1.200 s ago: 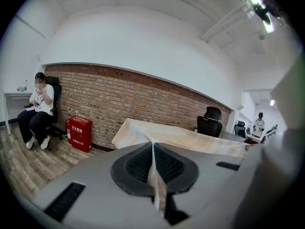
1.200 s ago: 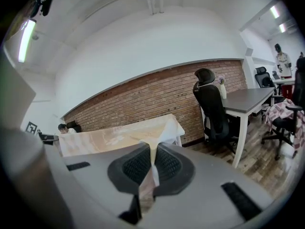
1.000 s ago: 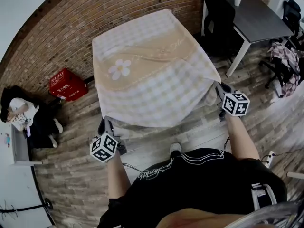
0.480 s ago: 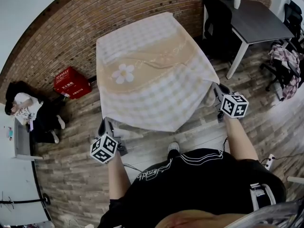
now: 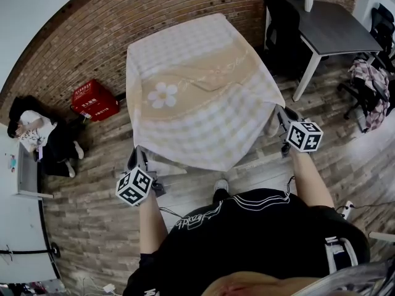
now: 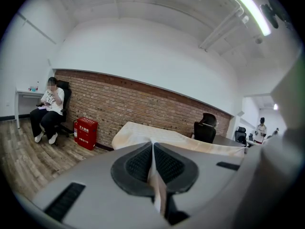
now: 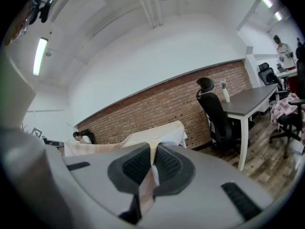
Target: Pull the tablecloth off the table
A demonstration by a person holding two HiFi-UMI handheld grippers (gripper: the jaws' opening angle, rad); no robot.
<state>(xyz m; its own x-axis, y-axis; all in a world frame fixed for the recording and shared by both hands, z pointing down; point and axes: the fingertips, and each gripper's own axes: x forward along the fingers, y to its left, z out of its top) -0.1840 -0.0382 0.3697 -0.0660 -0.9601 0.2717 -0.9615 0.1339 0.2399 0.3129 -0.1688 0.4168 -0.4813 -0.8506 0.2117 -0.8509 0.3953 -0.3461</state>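
A beige and white checked tablecloth (image 5: 197, 97) with a white flower covers the table, which is hidden under it. Its near edge is stretched toward me between the two grippers. My left gripper (image 5: 137, 158) holds the near left corner, below the table's edge. My right gripper (image 5: 279, 112) holds the near right corner. In the left gripper view the gripper (image 6: 152, 162) is shut, with a strip of tablecloth (image 6: 158, 191) pinched between its pads. The right gripper view shows that gripper (image 7: 152, 163) shut on a fold of tablecloth (image 7: 147, 191) in the same way.
A red crate (image 5: 94, 100) stands by the brick wall at the left, and a person (image 5: 37, 137) sits beyond it. A dark desk (image 5: 336, 26) and a black office chair (image 5: 281, 17) stand close to the table's right. Another chair with clothes (image 5: 370, 79) is at far right.
The cloth's near edge has come a little toward me and a crease has risen across its middle. Both grippers remain shut on their corners, hardly moved.
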